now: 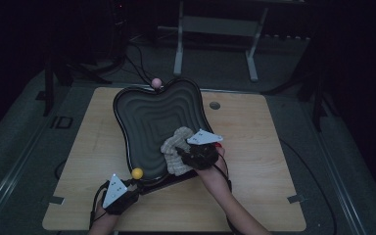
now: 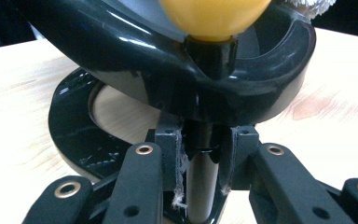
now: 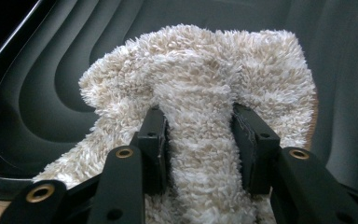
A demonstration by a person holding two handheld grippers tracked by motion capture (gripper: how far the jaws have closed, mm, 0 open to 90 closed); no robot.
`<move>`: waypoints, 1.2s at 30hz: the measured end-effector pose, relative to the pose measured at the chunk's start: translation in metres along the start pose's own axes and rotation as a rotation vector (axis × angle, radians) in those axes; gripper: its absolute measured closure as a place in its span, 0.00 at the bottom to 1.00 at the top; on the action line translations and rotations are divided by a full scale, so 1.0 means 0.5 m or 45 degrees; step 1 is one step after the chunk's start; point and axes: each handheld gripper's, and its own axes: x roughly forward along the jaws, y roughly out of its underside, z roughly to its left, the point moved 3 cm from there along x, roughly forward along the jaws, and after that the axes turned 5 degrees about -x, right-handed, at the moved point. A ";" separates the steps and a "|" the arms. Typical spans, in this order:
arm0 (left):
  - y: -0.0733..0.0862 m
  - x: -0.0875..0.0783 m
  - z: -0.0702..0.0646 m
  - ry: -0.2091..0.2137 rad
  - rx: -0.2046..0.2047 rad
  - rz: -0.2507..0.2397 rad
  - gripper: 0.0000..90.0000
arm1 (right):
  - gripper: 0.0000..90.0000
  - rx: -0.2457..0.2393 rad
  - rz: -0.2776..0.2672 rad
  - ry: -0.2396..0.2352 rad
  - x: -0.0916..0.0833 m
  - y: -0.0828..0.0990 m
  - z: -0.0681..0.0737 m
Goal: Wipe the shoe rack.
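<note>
Two grips on at once. My right gripper has its jaws pinching a raised fold of the fluffy beige cloth, which lies bunched on the ribbed grey face of the black tray, towards its near right corner. My left gripper sits at the tray's near left corner, under the yellow ball; its jaws are either side of the thin post below that ball and look pressed onto it, though the contact is partly shadowed. Tray stands tilted on a black ring base on the wooden worktop. Pink ball at the tray's far edge.
</note>
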 end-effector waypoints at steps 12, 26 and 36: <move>0.003 0.001 -0.003 -0.015 -0.002 -0.028 0.80 | 0.68 0.034 -0.030 -0.037 -0.011 -0.053 -0.021; 0.007 0.002 -0.002 -0.003 -0.012 -0.053 0.81 | 0.68 0.033 -0.125 -0.030 0.048 -0.253 -0.049; 0.006 0.001 -0.003 -0.012 -0.002 -0.047 0.81 | 0.67 0.017 -0.037 0.054 0.122 -0.287 -0.064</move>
